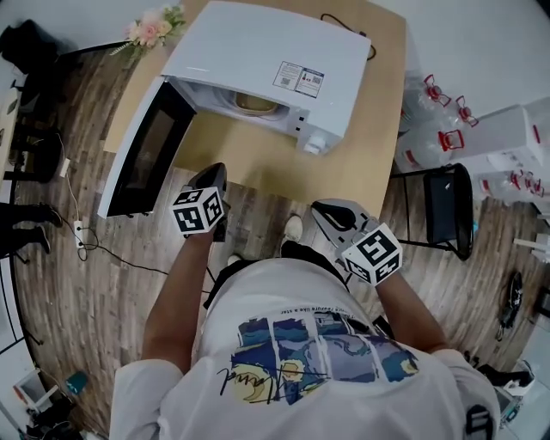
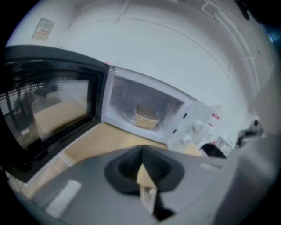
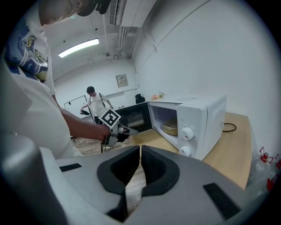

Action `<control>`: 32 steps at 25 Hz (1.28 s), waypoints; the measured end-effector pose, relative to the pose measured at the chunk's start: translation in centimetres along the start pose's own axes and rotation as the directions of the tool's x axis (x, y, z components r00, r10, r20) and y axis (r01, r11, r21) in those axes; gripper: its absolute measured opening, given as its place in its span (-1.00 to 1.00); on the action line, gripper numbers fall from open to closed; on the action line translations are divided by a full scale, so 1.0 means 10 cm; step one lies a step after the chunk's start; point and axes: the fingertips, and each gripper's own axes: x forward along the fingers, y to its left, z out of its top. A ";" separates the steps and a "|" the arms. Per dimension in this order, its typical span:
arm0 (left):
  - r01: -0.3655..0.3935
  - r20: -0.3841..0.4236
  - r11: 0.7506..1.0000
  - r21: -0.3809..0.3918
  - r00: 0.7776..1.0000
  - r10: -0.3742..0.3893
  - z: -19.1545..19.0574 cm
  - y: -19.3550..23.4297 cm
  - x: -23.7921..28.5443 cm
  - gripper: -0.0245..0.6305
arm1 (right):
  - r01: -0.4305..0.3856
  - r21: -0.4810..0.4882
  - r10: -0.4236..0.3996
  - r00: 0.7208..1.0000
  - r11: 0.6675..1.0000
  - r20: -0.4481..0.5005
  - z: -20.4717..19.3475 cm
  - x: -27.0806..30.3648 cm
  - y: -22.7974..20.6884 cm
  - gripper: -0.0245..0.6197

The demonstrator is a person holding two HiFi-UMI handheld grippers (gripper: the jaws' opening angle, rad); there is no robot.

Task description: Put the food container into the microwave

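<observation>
Nearest to the head camera, person: wears a white T-shirt with a blue and yellow print; both forearms reach forward, one gripper in each hand.
Right gripper [image 1: 325, 211]: it is held in front of the table edge. In its own view the jaws [image 3: 140, 150] are almost together, with only a thin slit between the dark pads and nothing in it.
Left gripper [image 1: 214, 172]: it is a little further forward, near the lower corner of the open door. In its own view the jaws [image 2: 141, 153] are fully together and hold nothing. The right gripper view also shows it [image 3: 131, 130], apart from the oven.
Floor [image 1: 94, 284]: wood planks, with a white power strip [image 1: 79, 230] and its cable on the left.
Table [image 1: 369, 163]: light wood; it carries the oven.
Door [image 1: 142, 146]: dark glass, hinged on the left, swung wide open toward the person.
Microwave [image 1: 275, 60]: white, with two round knobs [image 3: 187, 133] on the right panel; the chamber is open.
Food container [image 1: 256, 104]: a tan tray that already sits inside the chamber [image 2: 146, 117], well apart from both grippers [image 3: 170, 126].
Flowers [image 1: 155, 26]: pink, at the far left corner of the table.
Water bottles [image 1: 430, 112]: clear with red handles, on the right, behind a black chair [image 1: 447, 206].
</observation>
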 end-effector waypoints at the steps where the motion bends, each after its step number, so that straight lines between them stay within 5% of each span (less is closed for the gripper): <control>1: 0.024 0.001 1.000 -0.004 1.000 -0.024 -0.02 0.00 -0.09 -0.90 | 0.006 -0.003 -0.006 1.000 1.000 0.003 0.02 0.04 0.05 -0.87; 8: 0.215 0.015 0.975 -0.060 0.977 -0.215 -0.11 -0.04 -0.78 -0.90 | 0.051 -0.020 -0.051 0.999 0.998 0.018 0.14 0.25 0.51 -0.89; 11: 0.275 0.033 0.961 -0.025 0.961 -0.275 -0.12 -0.09 -1.11 -0.90 | 0.071 -0.018 -0.070 0.997 0.997 0.019 0.14 0.31 0.73 -0.90; 25: 0.420 0.108 0.899 0.122 0.895 -0.433 -0.21 -0.07 -2.43 -0.90 | 0.113 -0.028 -0.113 0.993 0.993 0.023 0.08 0.56 1.76 -0.90; 32: 0.442 0.122 0.892 0.098 0.884 -0.451 -0.40 0.13 -2.87 -0.90 | 0.090 -0.054 -0.089 0.996 0.994 0.031 0.03 0.70 2.31 -0.90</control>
